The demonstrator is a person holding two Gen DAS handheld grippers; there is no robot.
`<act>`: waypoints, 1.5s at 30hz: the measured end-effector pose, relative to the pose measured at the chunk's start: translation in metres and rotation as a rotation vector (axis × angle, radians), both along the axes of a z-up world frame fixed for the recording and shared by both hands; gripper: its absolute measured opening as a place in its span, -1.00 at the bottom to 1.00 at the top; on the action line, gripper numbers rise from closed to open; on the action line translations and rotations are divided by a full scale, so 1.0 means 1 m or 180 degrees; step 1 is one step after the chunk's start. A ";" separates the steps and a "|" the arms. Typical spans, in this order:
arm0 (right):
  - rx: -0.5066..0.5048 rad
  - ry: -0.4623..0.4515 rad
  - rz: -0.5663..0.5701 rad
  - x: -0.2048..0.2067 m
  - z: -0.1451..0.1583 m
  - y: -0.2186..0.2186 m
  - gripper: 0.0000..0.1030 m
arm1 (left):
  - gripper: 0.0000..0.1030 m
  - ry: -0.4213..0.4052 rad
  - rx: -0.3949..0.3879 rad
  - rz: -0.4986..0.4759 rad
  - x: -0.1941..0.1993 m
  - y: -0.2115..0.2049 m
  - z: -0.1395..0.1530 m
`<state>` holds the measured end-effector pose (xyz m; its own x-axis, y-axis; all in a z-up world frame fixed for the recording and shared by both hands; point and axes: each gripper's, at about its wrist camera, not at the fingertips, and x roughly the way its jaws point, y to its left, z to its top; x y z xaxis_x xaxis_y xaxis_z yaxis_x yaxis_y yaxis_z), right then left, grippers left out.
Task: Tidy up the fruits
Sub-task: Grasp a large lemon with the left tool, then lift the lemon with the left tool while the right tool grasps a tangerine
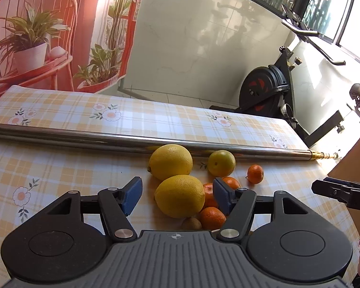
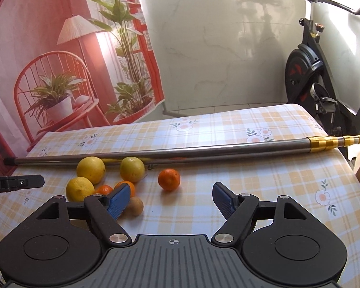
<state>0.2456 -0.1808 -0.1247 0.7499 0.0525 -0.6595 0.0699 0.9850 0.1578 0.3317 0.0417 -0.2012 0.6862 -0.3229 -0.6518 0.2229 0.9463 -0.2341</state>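
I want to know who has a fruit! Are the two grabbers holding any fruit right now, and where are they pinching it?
Nothing is held. The left gripper is open, with the near lemon lying loose between its pads. The right gripper is open over bare tablecloth.

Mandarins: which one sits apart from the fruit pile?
The mandarin alone on the tablecloth, right of the greenish citrus; the other mandarins are packed against the lemons.
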 end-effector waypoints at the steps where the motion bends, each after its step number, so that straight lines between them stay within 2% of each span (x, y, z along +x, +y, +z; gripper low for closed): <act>1: 0.0008 0.0013 -0.0012 0.001 -0.002 -0.002 0.40 | 0.35 0.0040 -0.0038 0.0008 0.005 -0.002 -0.004; 4: 0.0021 0.0055 -0.0037 0.004 -0.007 -0.006 0.40 | 0.37 0.0155 -0.0099 -0.0013 0.017 -0.003 -0.017; 8: 0.0062 0.0093 -0.0073 0.006 -0.013 -0.011 0.40 | 0.37 0.0242 -0.0053 -0.0059 0.025 -0.004 -0.030; 19: 0.0123 0.0153 -0.0092 0.013 -0.020 -0.016 0.40 | 0.32 0.0463 -0.0302 -0.0053 0.040 0.005 -0.052; 23: 0.0109 0.0174 -0.0090 0.013 -0.022 -0.016 0.40 | 0.32 0.0437 -0.0367 -0.0030 0.036 0.008 -0.053; 28: 0.0112 0.0185 -0.0079 0.014 -0.023 -0.017 0.40 | 0.31 0.0355 -0.0244 -0.0049 0.026 0.009 -0.049; 42: 0.0066 0.0200 0.0124 0.017 -0.025 -0.010 0.40 | 0.32 -0.0007 -0.0153 -0.0140 -0.012 0.015 -0.011; 45: -0.0052 0.0148 0.0206 0.025 -0.025 -0.009 0.27 | 0.32 -0.0065 -0.0098 -0.0102 -0.026 0.017 -0.005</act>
